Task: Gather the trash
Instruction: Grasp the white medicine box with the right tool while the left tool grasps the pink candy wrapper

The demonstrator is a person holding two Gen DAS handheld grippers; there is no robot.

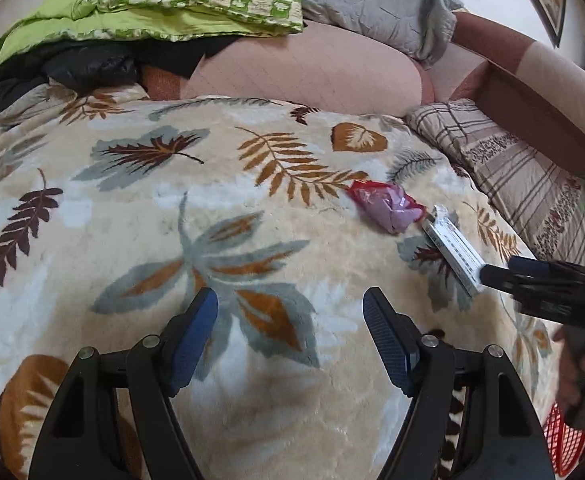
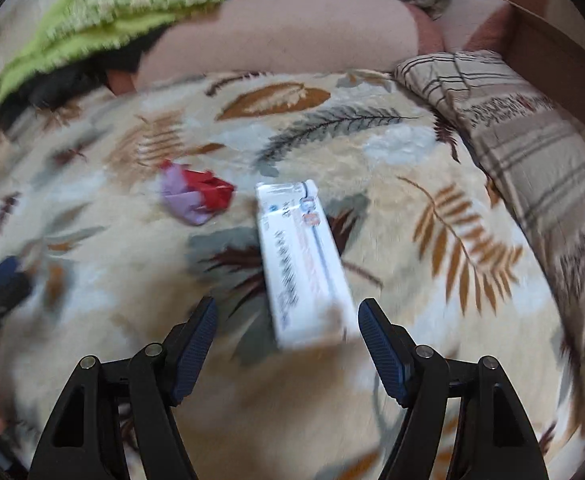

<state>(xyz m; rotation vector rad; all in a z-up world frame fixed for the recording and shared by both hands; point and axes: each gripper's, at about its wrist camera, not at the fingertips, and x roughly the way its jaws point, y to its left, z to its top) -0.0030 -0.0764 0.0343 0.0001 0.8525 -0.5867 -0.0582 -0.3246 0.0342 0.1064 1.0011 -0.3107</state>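
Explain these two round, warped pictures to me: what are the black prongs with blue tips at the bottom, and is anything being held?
There is no robot here. A person holds a hand tool in each hand, each with two fingers and a wide-angle camera looking forward along them; hence the curved edges. One picture comes from the left gripper, the other from the right gripper. The prongs are each gripper's own fingers with blue pads.

Both look at a leaf-patterned blanket on a bed or sofa. On it lie two pieces of trash: a long white carton and a crumpled red and purple wrapper.

Nothing is held. Both grippers are open. The right one is at the carton's near end, which sits between its fingers; the left view shows this from the side. The right picture is blurred.
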